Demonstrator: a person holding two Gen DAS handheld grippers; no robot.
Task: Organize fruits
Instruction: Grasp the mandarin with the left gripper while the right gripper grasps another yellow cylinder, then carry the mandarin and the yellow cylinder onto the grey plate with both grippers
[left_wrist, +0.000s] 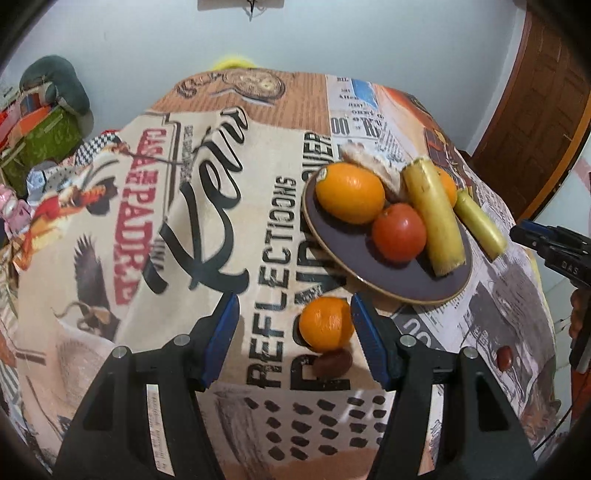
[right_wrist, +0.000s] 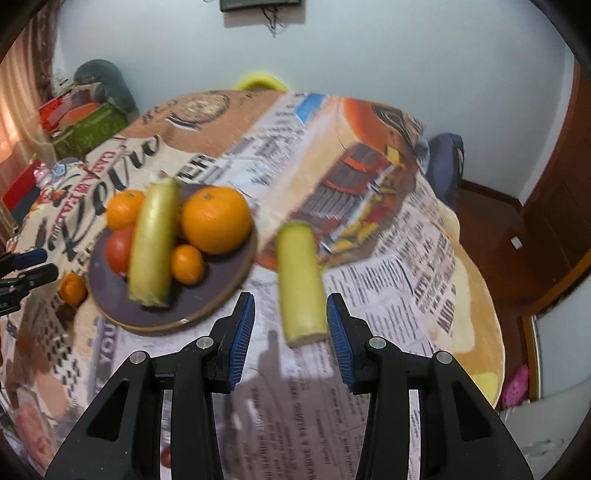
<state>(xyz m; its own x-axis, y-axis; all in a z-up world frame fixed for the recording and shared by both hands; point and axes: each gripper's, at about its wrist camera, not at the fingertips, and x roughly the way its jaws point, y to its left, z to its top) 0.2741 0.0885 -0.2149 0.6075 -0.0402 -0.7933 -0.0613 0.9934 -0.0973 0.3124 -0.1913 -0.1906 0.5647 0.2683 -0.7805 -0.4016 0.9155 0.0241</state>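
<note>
Your left gripper (left_wrist: 293, 325) has its jaws spread wide and grips nothing; a small orange (left_wrist: 325, 324) sits on the tablecloth (left_wrist: 110, 258) between the blue pads, close against the right-hand pad (left_wrist: 364, 332) and well apart from the left-hand one. Just below that orange, at its six o'clock, lies a small dark brown fruit (left_wrist: 332, 362), touching or nearly touching it. The dark plate (left_wrist: 406, 284) sits at about one o'clock from the gripper, and on it you have a large orange (left_wrist: 350, 193), a red tomato (left_wrist: 399, 232) and a long yellow-green piece (left_wrist: 432, 218) lying across the middle, with another orange partly hidden behind it. A pale, rough-skinned item (left_wrist: 369, 166) rests at the plate's far rim; what it is cannot be told. Another small dark red fruit (left_wrist: 504, 357) lies on the cloth at three o'clock. Your right gripper (right_wrist: 291, 325) is likewise wide open and holds nothing; a second yellow-green piece (right_wrist: 301, 280) lies on the cloth off the plate, its near end reaching in between the fingertips, closer to the right pad (right_wrist: 338, 332), though the blur hides whether they touch. In that view the plate is at ten o'clock.
</note>
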